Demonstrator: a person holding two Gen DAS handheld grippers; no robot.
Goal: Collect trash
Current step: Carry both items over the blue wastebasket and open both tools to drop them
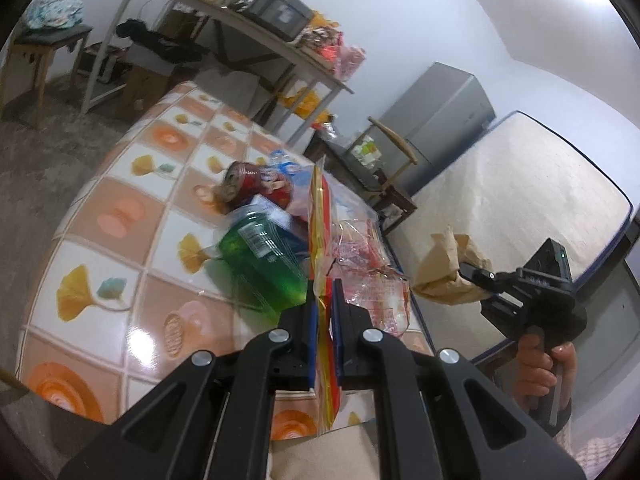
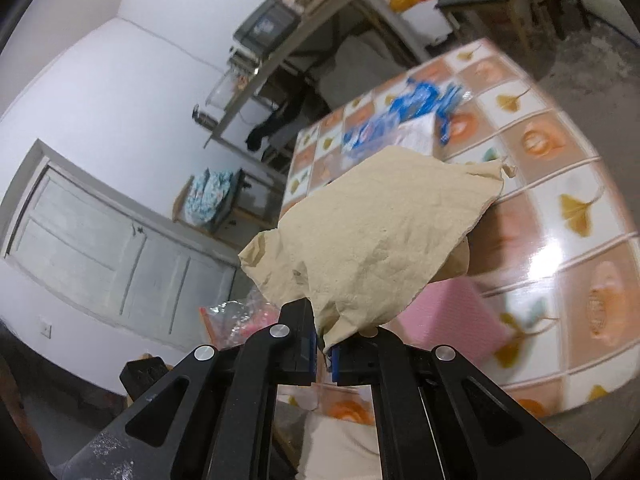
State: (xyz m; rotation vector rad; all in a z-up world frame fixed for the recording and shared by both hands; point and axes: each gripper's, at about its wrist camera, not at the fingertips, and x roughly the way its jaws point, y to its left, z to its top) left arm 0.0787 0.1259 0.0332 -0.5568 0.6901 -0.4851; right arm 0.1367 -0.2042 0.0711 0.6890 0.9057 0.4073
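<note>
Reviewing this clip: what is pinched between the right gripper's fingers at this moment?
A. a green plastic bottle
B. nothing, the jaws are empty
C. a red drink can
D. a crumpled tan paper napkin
D: in the right wrist view the right gripper is shut on the crumpled tan paper napkin, held up above the tiled table; the left wrist view shows the same.

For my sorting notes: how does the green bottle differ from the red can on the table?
The green bottle is translucent plastic; the red can is opaque metal. The bottle looks bigger and lies nearer the left tool; the can lies behind it. Both lie on their sides on the table.
</note>
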